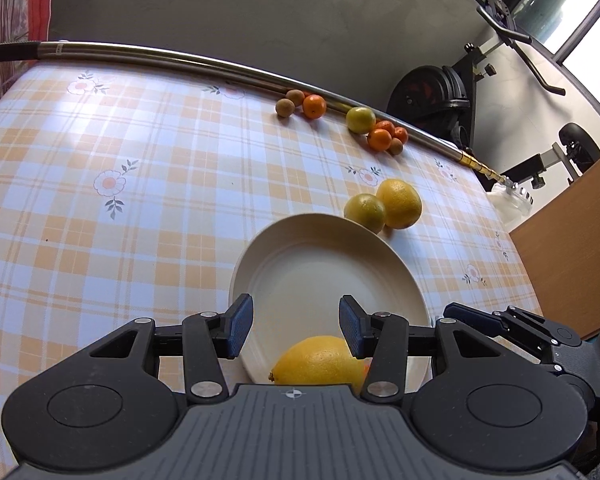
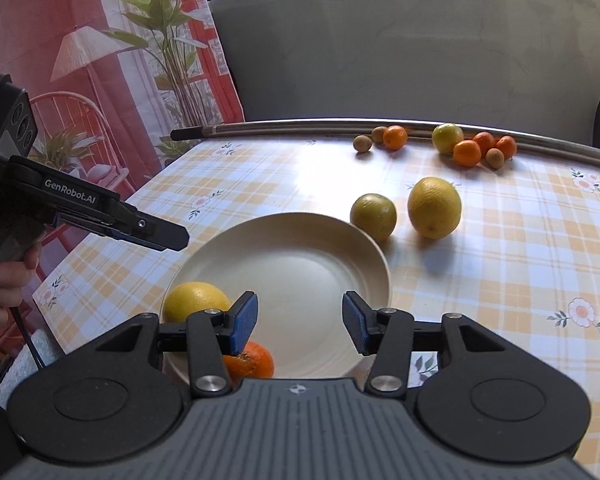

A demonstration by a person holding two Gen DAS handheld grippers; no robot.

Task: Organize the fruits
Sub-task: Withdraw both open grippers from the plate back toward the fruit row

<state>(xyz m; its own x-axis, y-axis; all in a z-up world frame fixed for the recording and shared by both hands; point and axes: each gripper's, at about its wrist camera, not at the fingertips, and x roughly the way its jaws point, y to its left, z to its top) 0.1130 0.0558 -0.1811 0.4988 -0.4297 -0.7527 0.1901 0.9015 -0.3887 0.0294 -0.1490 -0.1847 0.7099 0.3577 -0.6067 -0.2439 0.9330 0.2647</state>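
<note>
A cream plate (image 2: 300,240) sits on a checked surface (image 2: 520,260) and serves as the landmark. Nearest, over the plate's near rim, both hand-held grippers hang empty, jaws parted: the left hand-held gripper (image 1: 296,326) above a yellow lemon (image 1: 320,362) lying on the plate's near edge, the right hand-held gripper (image 2: 300,326) beside a small orange (image 2: 252,360) on the same edge. Just beyond the plate's far rim rest a green-yellow citrus (image 2: 373,216) and a larger yellow citrus (image 2: 434,207), side by side, ahead and rightward. Judging by position, the right gripper is nearer them. Farthest, small oranges and brown fruits (image 2: 466,152) cluster against a metal pole (image 2: 300,126).
</note>
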